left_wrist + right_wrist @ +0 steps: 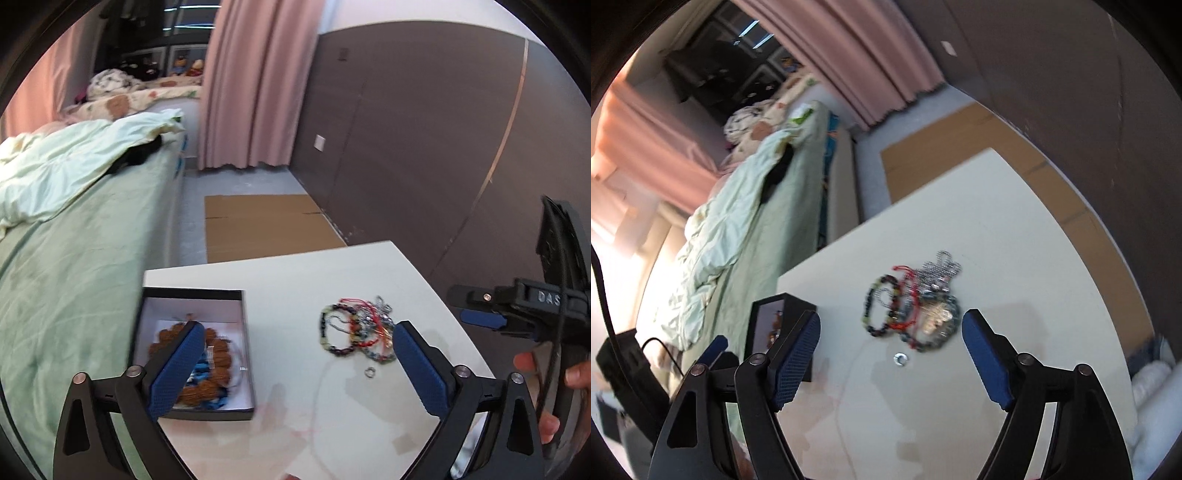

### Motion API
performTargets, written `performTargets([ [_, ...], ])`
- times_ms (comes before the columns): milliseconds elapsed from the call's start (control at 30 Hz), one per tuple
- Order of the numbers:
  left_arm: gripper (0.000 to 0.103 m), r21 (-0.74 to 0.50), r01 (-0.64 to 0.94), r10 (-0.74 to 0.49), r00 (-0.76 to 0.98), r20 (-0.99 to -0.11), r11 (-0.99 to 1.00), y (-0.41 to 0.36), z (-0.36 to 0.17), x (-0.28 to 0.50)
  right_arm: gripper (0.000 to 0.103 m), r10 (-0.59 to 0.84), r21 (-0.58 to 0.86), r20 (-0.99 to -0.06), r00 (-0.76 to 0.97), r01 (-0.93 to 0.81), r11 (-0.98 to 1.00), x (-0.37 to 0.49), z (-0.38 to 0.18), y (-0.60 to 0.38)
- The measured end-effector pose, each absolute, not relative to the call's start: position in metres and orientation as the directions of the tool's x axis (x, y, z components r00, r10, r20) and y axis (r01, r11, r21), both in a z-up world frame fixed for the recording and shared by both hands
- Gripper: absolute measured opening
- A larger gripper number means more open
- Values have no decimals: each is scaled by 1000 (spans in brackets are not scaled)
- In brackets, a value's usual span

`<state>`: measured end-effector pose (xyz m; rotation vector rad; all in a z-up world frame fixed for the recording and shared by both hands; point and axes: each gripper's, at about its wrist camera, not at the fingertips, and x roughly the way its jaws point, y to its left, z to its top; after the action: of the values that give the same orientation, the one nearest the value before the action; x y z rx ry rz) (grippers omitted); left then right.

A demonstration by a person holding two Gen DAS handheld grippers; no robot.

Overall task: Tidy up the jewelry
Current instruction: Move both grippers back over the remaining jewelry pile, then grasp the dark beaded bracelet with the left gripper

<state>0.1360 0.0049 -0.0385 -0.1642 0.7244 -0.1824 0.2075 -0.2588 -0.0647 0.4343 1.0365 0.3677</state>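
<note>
Bracelets heaped on tabletop, beside black box; left tool and right tool spread, empty.

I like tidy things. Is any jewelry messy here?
Yes: colourful beaded bracelets and silver chains lie tangled on the white table, with one small silver ring stray beside them, outside the black box.

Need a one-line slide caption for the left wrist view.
Open left gripper above a white table, between a black box holding bracelets and a loose bracelet pile.
</note>
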Motion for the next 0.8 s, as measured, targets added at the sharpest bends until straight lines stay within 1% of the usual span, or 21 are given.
performTargets([
  [100, 90, -194, 149, -241, 715, -657, 970, -10, -45, 141, 80, 482, 514, -752, 450, -57, 856, 210, -73, -266],
  [167, 82, -183, 169, -249, 704, -666, 968, -20, -49, 144, 80, 485, 524, -755, 442, -37, 851, 215, -78, -271],
  [233, 78, -177, 181, -254, 691, -677, 967, -28, -55, 149, 79, 481, 532, -759, 439, -9, 847, 219, -82, -276],
  [300, 70, -192, 199, -276, 666, -693, 961, -36, -63, 156, 79, 482, 543, -759, 437, 18, 839, 224, -86, -283],
  [333, 63, -205, 208, -292, 651, -701, 956, -39, -67, 159, 79, 485, 549, -758, 437, 25, 835, 225, -87, -285],
  [367, 59, -212, 213, -300, 641, -706, 954, -43, -70, 161, 79, 486, 554, -755, 439, 31, 832, 227, -87, -287],
  [500, 56, -222, 247, -329, 604, -726, 943, -58, -84, 175, 79, 476, 538, -769, 426, 28, 843, 235, -88, -290],
  [567, 47, -228, 261, -342, 583, -737, 938, -65, -91, 180, 79, 480, 539, -775, 411, 34, 842, 239, -92, -292],
  [633, 44, -224, 270, -341, 562, -753, 937, -71, -100, 186, 79, 475, 536, -783, 402, 48, 843, 242, -96, -294],
  [800, 43, -224, 272, -341, 537, -771, 936, -77, -114, 196, 79, 463, 526, -788, 405, 54, 849, 249, -96, -296],
])
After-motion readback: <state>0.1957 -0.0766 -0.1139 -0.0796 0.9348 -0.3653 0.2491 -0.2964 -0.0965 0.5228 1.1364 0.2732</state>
